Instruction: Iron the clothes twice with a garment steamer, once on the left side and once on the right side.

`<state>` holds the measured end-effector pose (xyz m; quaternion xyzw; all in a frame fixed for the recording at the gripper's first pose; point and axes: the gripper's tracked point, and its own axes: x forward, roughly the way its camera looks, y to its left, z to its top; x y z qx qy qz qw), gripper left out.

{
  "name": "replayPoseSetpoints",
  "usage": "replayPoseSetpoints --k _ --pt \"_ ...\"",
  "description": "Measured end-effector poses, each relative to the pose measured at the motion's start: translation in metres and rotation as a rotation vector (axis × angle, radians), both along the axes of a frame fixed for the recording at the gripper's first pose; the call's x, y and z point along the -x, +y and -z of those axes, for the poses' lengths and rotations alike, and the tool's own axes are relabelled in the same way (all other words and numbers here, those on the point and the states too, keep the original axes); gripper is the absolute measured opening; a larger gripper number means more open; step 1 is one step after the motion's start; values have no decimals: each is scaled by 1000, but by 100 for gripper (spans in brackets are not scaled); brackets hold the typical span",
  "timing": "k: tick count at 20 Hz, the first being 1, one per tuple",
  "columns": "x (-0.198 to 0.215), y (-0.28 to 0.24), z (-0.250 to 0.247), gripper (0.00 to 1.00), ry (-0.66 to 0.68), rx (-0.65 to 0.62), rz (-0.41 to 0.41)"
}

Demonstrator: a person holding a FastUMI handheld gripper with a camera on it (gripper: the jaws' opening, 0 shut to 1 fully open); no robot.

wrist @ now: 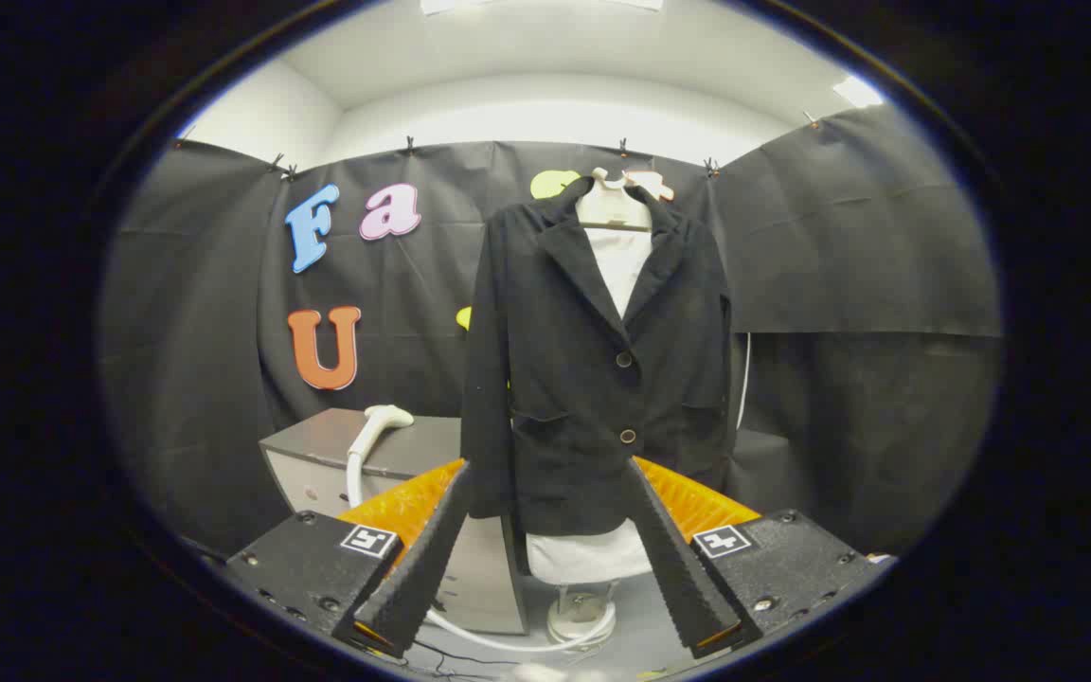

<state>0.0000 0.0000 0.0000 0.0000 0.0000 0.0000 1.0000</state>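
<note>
The gripper [545, 474] hangs with its jaws apart and empty, aimed at the black jacket [593, 369], which hangs buttoned on a mannequin beyond them, likely for upright steaming. The white steamer [377, 423] rests on a grey cabinet [318, 450] beside the jacket, untouched.

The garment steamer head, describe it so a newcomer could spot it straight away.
Find the black jacket hanging on the mannequin, beyond the open hand-held gripper. Beside its sleeve stands a grey cabinet. The garment steamer head rests on top: the one pale, curved piece, with a white hose running down.
</note>
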Motion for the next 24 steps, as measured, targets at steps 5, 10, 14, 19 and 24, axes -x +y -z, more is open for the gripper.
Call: replayPoseSetpoints --k 5,10,14,19,24 --pt "-1 14 -1 98 -6 -7 -14" --pt "-4 27 -3 99 -5 -4 -22" --pt "-13 41 -2 99 12 7 -30" --pt "-31 65 -6 99 24 12 -58" --pt "-68 104 -11 99 46 28 -119"
